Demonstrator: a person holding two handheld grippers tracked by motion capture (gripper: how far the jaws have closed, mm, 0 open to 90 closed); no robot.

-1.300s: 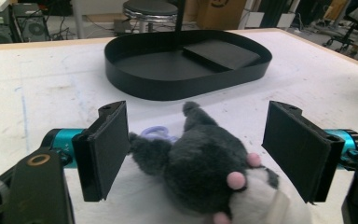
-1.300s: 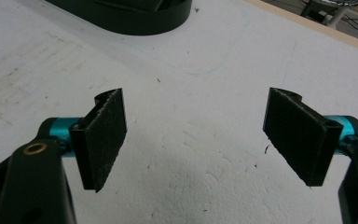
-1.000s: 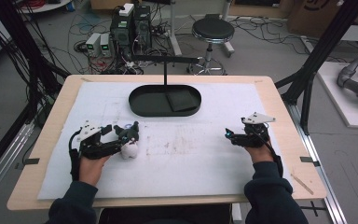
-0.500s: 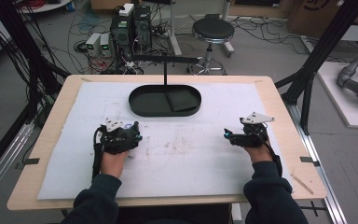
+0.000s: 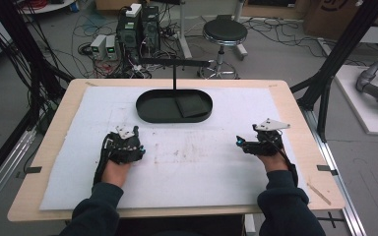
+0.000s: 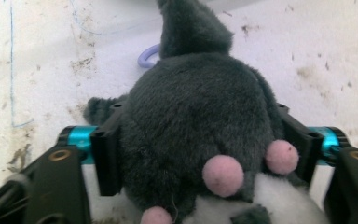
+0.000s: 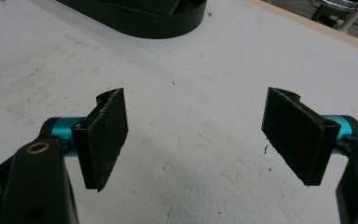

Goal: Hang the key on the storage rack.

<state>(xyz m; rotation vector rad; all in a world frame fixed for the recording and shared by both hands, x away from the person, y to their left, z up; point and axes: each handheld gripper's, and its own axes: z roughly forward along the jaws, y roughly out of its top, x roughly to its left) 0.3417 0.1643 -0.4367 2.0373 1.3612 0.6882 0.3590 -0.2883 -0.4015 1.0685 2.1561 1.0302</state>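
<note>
A grey plush toy (image 6: 196,112) with pink dots and a white underside lies on the white mat, between the jaws of my left gripper (image 6: 200,135). Both pads (image 6: 107,158) rest against its sides, but the jaws stand wide, so the gripper is open. A lilac loop (image 6: 147,56) pokes out behind the toy. In the high view my left gripper (image 5: 133,143) sits left of the mat's centre and covers the toy. My right gripper (image 5: 241,143) rests on the mat at the right. It is open (image 7: 196,135) with bare mat between its pads (image 7: 105,135).
A black oval tray (image 5: 147,115) stands at the back middle of the white mat (image 5: 202,167), with a dark square pad (image 5: 189,105) inside. A black T-shaped stand (image 5: 174,62) rises behind it. The tray's rim (image 7: 135,23) shows ahead of the right gripper.
My left gripper has moved right and slightly away from me, over the toy that lay just ahead of its jaws; the toy's white part is now covered. The right gripper has stayed put.
</note>
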